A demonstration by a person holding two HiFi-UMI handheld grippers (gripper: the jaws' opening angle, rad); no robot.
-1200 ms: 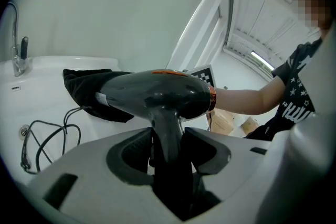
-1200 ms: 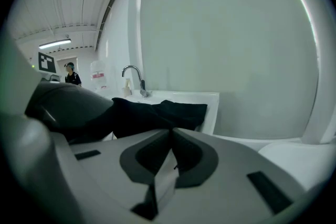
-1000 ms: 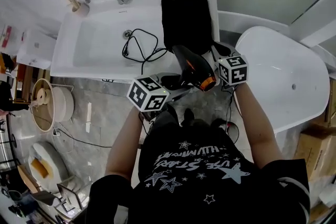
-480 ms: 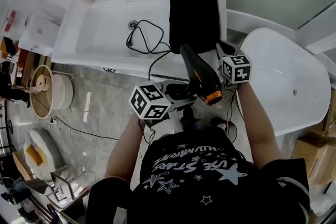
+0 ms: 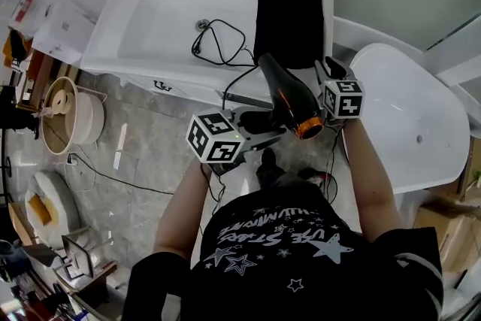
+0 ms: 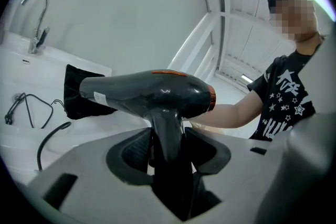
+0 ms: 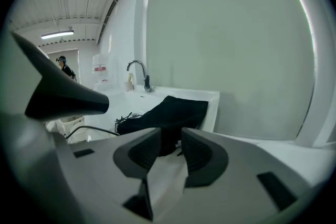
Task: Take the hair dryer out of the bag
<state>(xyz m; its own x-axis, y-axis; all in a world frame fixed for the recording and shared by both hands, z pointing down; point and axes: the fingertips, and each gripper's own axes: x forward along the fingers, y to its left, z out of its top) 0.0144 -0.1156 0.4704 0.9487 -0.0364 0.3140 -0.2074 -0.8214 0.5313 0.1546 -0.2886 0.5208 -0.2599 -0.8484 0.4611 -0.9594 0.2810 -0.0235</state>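
The left gripper (image 5: 264,133) has its jaws clamped on the handle of the hair dryer (image 5: 285,98) and holds it in the air just in front of the sink (image 5: 113,60). The dryer is clear of the bag (image 5: 289,22), nozzle toward the sink and orange-ringed back end toward the person. Its cord (image 5: 222,45) trails over the rim and lies looped in the basin near the drain. The black bag lies flat on the sink's right end. The right gripper (image 5: 331,71) sits by the bag's near corner; its jaws have just been opening and stand apart with nothing gripped, the bag's end just ahead of them.
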